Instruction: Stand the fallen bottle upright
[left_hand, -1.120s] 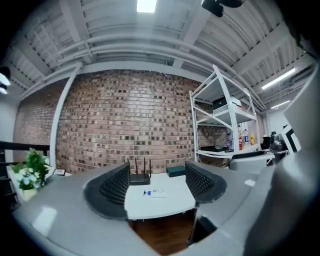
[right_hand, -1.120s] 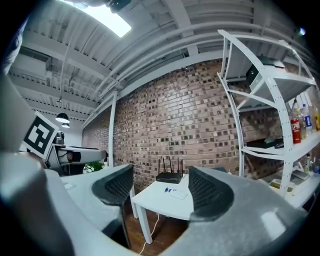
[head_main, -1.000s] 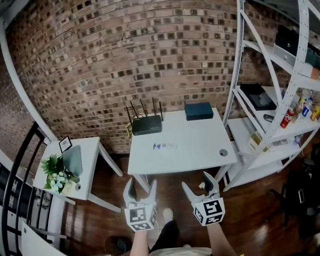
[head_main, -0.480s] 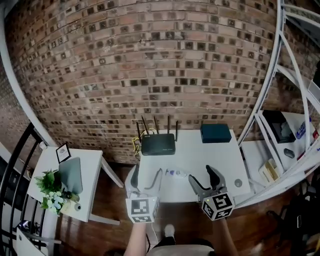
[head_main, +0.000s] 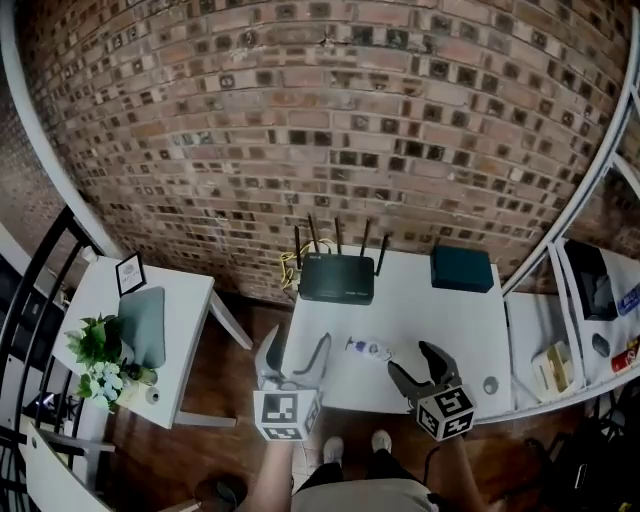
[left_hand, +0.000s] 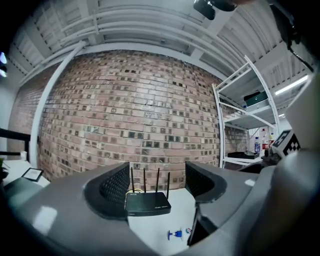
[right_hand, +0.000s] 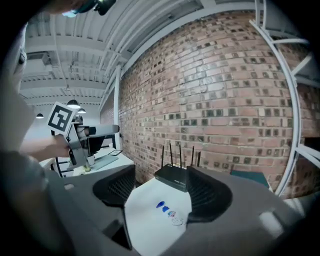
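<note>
A small clear bottle with a blue cap (head_main: 369, 349) lies on its side near the front of the white table (head_main: 450, 320). It also shows low in the left gripper view as the bottle (left_hand: 178, 233), and between the jaws in the right gripper view as the bottle (right_hand: 167, 211). My left gripper (head_main: 294, 352) hovers at the table's front left edge, to the bottle's left. Its jaws are opening with nothing between them. My right gripper (head_main: 417, 364) is open and empty, just right of the bottle and nearer the front edge.
A black router (head_main: 337, 278) with antennas and a teal box (head_main: 462, 268) stand at the back of the table by the brick wall. A small round object (head_main: 489, 384) lies front right. White shelving (head_main: 575, 205) rises at the right. A side table (head_main: 185, 300) with a plant (head_main: 98, 350) stands left.
Both grippers have come forward from over the floor to the table's front edge. The table and bottle now sit much closer, with the bottle between the two grippers.
</note>
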